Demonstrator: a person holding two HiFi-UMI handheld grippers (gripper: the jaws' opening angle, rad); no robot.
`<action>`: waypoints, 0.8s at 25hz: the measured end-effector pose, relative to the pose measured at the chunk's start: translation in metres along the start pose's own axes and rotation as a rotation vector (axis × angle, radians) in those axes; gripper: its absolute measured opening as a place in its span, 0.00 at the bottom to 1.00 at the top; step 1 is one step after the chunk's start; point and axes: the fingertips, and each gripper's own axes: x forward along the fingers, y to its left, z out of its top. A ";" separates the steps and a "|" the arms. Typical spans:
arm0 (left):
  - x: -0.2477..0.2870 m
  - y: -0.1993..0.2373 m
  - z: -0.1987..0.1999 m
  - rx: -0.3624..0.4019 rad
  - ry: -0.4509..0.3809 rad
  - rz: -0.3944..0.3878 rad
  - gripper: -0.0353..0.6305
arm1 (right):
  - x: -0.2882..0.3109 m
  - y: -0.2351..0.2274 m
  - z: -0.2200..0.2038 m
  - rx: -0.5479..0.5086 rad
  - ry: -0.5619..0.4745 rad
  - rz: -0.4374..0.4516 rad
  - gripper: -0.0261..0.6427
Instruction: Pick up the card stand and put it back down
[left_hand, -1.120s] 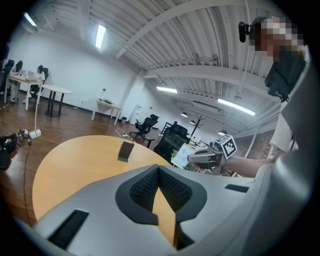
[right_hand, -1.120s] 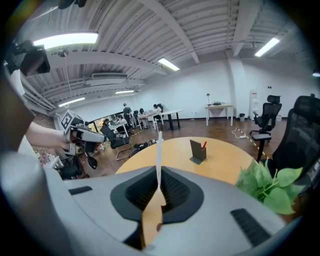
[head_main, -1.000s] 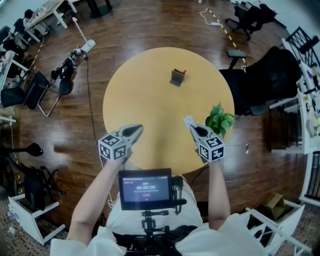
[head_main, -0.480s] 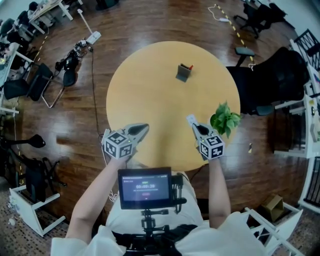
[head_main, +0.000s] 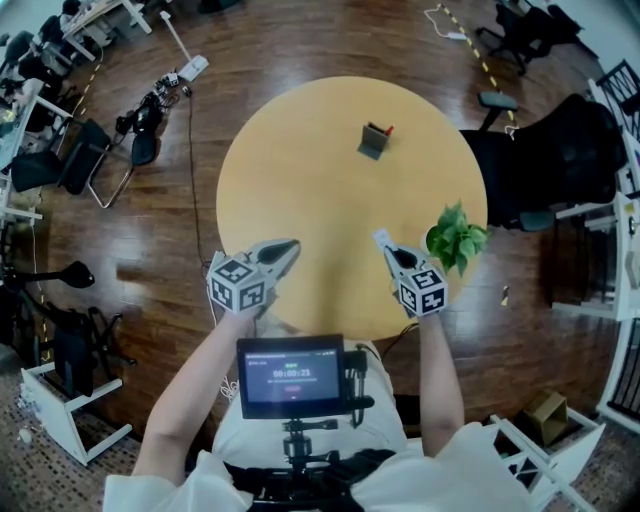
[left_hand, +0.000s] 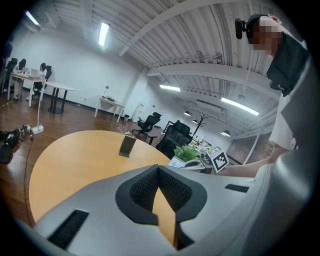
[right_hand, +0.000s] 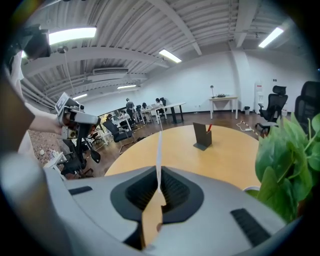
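Note:
The dark grey card stand (head_main: 375, 141) stands upright on the far part of the round wooden table (head_main: 300, 180), with a small red thing at its back. It also shows in the left gripper view as the stand (left_hand: 127, 146) and in the right gripper view as the stand (right_hand: 202, 135). My left gripper (head_main: 290, 246) hovers over the near left rim, its jaws (left_hand: 158, 169) shut and empty. My right gripper (head_main: 385, 248) sits over the near right rim, shut on a thin white card (right_hand: 159, 150) seen edge-on. Both are far from the stand.
A small potted green plant (head_main: 457, 238) stands at the table's right edge, close beside my right gripper. A black office chair (head_main: 560, 150) is just past the table on the right. More chairs and cables (head_main: 150, 110) lie on the floor at the left.
The head view has drifted, so the table and stand sit a little higher and further right in the picture. Both grippers keep their places at the near rim.

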 end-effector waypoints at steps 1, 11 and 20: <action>0.000 0.000 0.000 0.000 0.000 0.000 0.06 | 0.001 0.000 -0.002 -0.001 0.004 0.001 0.08; 0.005 0.002 -0.006 -0.007 -0.004 0.000 0.05 | 0.013 -0.006 -0.019 -0.013 0.022 0.015 0.08; 0.006 0.019 -0.014 -0.013 0.007 0.029 0.05 | 0.033 -0.009 -0.040 -0.009 0.056 0.034 0.08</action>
